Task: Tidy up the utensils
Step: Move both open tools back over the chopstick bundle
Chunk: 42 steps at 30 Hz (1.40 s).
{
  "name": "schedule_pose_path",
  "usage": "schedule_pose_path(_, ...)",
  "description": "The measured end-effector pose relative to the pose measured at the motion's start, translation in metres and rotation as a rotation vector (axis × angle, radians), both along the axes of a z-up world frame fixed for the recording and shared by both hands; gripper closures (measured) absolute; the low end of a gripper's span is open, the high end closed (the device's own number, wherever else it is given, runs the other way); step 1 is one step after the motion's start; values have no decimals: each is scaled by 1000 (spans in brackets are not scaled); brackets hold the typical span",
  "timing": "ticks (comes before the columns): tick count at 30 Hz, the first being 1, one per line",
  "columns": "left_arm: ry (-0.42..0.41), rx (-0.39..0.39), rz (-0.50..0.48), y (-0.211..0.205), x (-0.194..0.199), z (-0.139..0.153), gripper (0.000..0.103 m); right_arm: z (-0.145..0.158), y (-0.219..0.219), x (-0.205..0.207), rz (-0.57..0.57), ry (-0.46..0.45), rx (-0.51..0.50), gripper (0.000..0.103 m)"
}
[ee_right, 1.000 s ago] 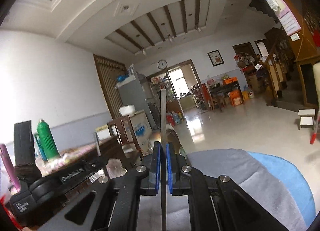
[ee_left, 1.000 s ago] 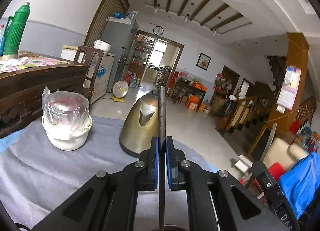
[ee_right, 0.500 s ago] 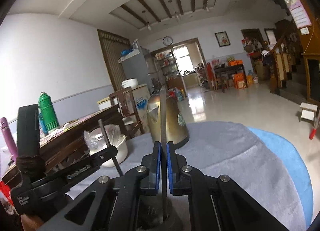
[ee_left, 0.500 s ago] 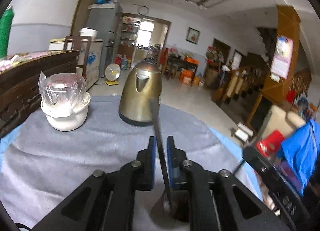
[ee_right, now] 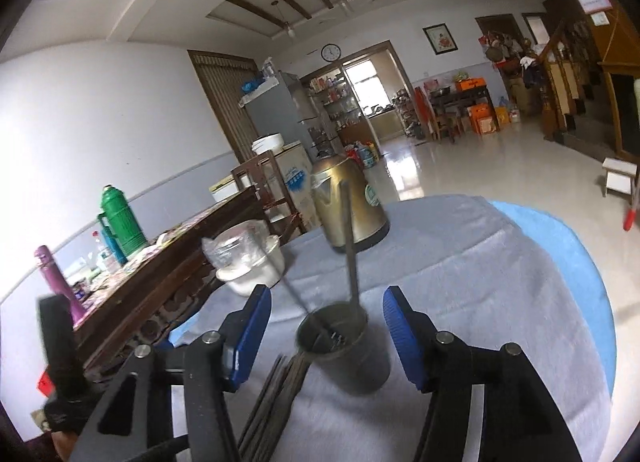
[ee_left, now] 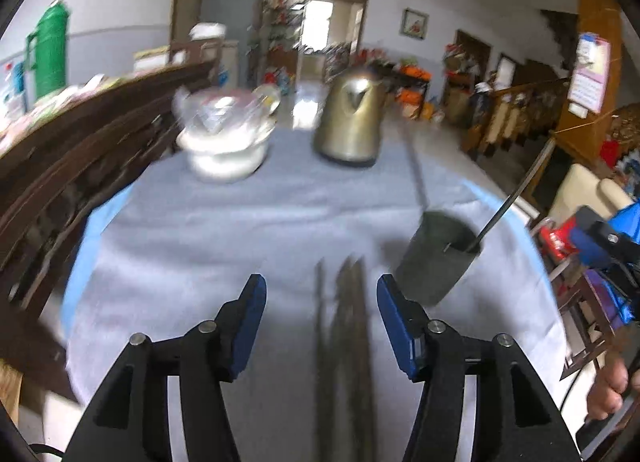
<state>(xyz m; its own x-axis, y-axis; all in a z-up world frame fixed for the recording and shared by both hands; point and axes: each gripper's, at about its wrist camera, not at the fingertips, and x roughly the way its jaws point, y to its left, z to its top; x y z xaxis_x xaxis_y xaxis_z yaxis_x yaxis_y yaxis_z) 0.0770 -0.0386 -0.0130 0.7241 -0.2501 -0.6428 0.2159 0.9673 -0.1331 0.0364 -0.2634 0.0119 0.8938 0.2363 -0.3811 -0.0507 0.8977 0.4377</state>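
Both tools opening, empty; 2 utensils [ee_right: 352,262] in cup [ee_right: 348,354]

1. A cloth-covered table [ee_left: 224,230] bears everything.
2. A cup [ee_right: 344,350] stands near the table's near right part; two utensils [ee_right: 351,258] stand in it, leaning on its rim.
3. A bundle of chopsticks [ee_left: 344,342] lies flat on the cloth, just left of the cup.
4. A kettle [ee_left: 352,122] stands at the far edge, behind the cup.
5. A bowl [ee_left: 224,150] sits left of the kettle.
6. A sideboard [ee_right: 160,282] runs along the table's left.
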Motion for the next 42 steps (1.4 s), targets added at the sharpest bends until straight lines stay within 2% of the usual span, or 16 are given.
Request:
schedule_pose_path(4, 69, 25, 53, 17, -18, -15, 44, -10, 26, -17, 64, 64, -22, 46)
schedule_pose_path(8, 115, 30, 76, 27, -33, -30, 41, -32, 56, -18, 131, 173, -48, 64)
schedule_pose_path(13, 197, 18, 109, 41, -48, -54, 41, -58, 77, -6, 174, 293, -5, 64)
schedule_pose_path(16, 224, 43, 139, 45, -50, -60, 41, -70, 85, -6, 191, 324, -1, 64)
schedule_pose_path(21, 200, 80, 168, 47, -48, -55, 41, -76, 90, -2, 199, 348, 17, 64)
schedule_pose_path(26, 196, 109, 153, 41, -45, -56, 41, -79, 93, 6, 200, 374, 16, 64)
schedule_pose_path(36, 227, 147, 135, 34, -32, -65, 41, -89, 106, 37, 206, 435, 14, 64)
schedule_pose_path(42, 269, 131, 122, 41, -20, -73, 41, -105, 112, 53, 200, 494, 21, 64)
